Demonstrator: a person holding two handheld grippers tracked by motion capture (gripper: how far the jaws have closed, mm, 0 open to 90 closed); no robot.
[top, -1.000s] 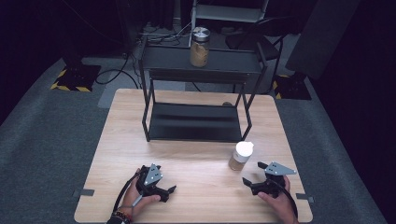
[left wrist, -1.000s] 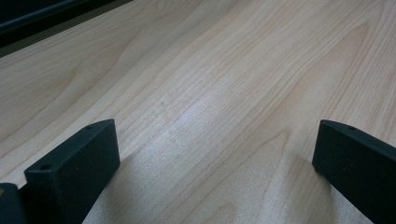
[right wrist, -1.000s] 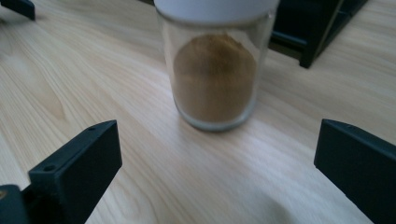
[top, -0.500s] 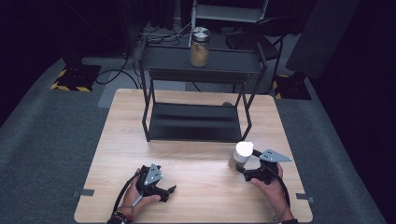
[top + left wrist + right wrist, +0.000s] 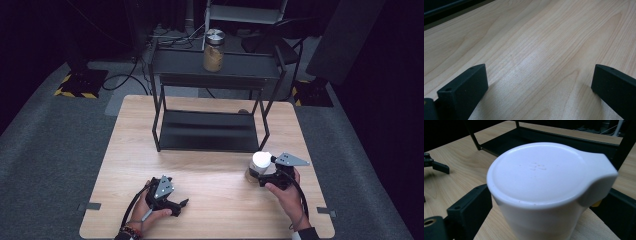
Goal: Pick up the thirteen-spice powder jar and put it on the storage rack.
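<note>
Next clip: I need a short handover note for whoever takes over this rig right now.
Left tongs: open, holding nothing, low over the table near its front edge.
Right tongs: around the white-lidded jar at the table's front right; jaws have just been closing on it, grip not yet confirmed.
Black shelf rack: mid-table, lower shelf bare; a metal-lidded jar stands on its top shelf.
Done: reach to the white-lidded jar.
Left: secure the grip, lift, probably place it on the rack.

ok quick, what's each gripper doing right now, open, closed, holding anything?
Left gripper: open, empty, over the wooden table.
Right gripper: jaws just closing around the white-lidded container.
</note>
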